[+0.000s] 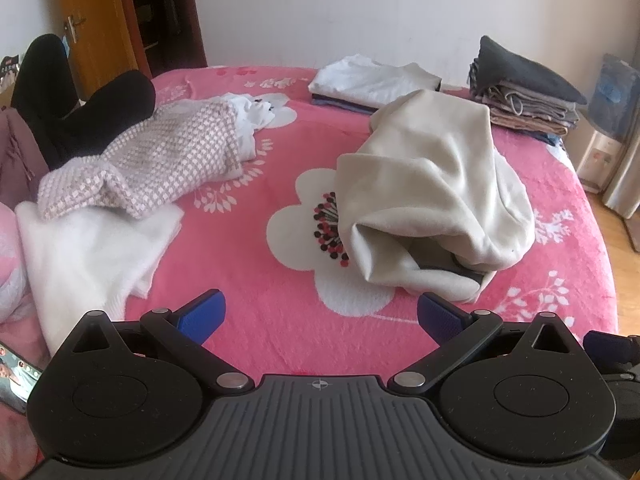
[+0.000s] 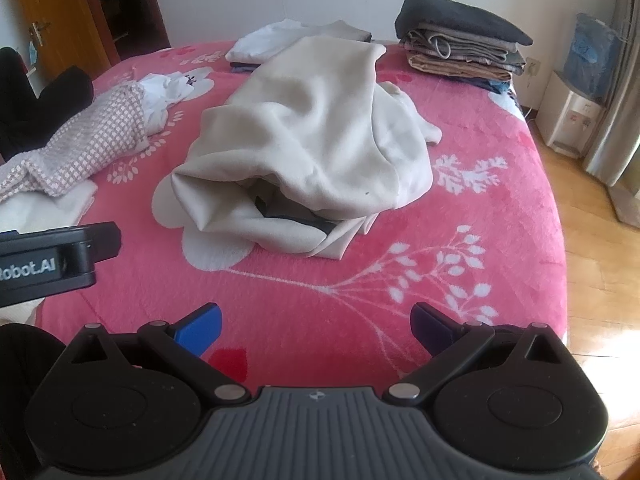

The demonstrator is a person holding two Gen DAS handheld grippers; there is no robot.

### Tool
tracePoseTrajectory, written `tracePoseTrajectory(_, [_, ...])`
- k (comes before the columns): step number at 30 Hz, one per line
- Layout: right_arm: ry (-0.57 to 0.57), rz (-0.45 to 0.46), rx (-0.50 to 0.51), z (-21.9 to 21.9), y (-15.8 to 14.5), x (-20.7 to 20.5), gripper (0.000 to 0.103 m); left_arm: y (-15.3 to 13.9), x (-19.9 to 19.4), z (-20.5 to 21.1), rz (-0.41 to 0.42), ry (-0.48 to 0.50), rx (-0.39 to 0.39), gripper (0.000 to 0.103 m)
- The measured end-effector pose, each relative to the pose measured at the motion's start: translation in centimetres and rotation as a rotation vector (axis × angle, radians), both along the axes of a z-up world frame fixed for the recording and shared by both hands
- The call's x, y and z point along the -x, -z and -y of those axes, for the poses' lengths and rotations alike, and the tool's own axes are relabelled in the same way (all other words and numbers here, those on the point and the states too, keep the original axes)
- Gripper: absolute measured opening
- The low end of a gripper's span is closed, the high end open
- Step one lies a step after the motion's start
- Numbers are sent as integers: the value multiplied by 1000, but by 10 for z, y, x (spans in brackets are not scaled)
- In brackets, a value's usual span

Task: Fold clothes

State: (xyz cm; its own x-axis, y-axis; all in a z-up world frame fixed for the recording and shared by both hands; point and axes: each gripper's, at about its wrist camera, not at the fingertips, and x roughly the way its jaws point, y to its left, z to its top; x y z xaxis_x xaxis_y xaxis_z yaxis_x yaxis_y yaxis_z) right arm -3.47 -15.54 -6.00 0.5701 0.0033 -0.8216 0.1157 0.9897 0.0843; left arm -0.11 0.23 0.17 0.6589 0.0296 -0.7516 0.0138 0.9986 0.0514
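A crumpled cream garment (image 1: pixel 432 196) (image 2: pixel 308 148) lies bunched in the middle of the pink flowered bedspread (image 1: pixel 248 264) (image 2: pixel 480 208), a dark lining showing at its near opening. My left gripper (image 1: pixel 320 314) hovers over the bedspread in front of it, open, nothing between its blue pads. My right gripper (image 2: pixel 316 324) also stands open and empty, nearer than the garment's front edge. The body of the left gripper (image 2: pixel 52 260) shows at the left of the right wrist view.
Unfolded clothes lie left: a pink-and-white checked top (image 1: pixel 152 160) (image 2: pixel 80 144), a white fluffy garment (image 1: pixel 88 248), black clothing (image 1: pixel 88 112). Folded stacks sit at the far edge: white and beige (image 1: pixel 372 84) (image 2: pixel 296 36), grey and brown (image 1: pixel 524 88) (image 2: pixel 460 40). A water dispenser (image 2: pixel 576 96) stands right.
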Motion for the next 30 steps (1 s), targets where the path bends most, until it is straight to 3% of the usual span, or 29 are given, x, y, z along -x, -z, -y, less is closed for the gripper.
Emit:
tracePoseTrajectory(13, [37,16,55,-4,-9,1,103,-12,5,-3,64,23,8,103])
tracePoseTrajectory(30, [71,15,54,0,-11,1,103,-9,3,1,36,28,7,103])
